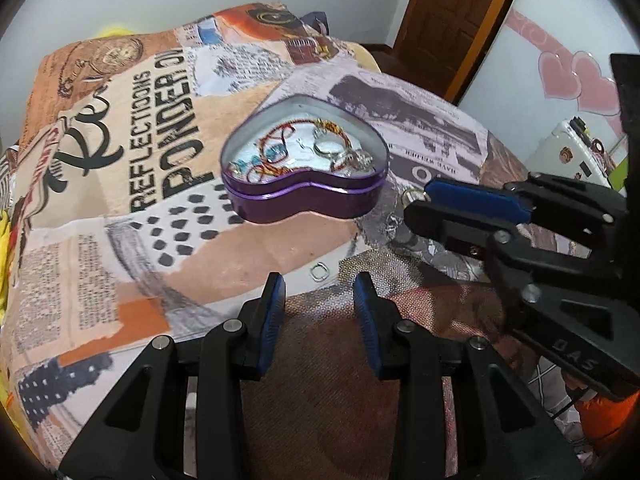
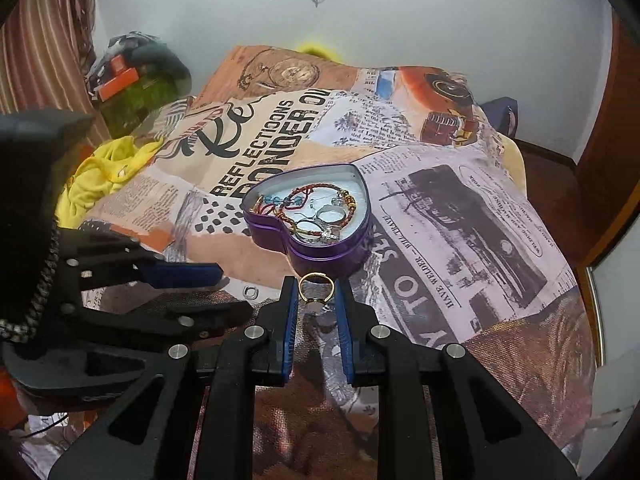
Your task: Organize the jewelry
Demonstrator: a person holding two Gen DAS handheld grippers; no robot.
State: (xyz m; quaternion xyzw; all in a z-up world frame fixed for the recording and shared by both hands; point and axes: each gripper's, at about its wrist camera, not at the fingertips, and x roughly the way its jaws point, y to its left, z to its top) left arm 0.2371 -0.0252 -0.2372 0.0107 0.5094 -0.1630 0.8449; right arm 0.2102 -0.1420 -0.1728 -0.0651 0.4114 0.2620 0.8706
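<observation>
Just in front of the purple heart-shaped tin [image 2: 316, 220], a gold ring [image 2: 316, 288] is sitting pinched in the right gripper [image 2: 316, 300] jaws. The left gripper [image 1: 320, 292] is hovering with jaws open over a small silver ring [image 1: 319, 271] lying on the bed cover [image 1: 120, 240].

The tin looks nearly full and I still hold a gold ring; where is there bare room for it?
In the tin, bare lining shows at the wide end beyond the red bracelet. The pointed end is crowded with silver rings. Outside, the blanket lies bare between tin and small ring.
</observation>
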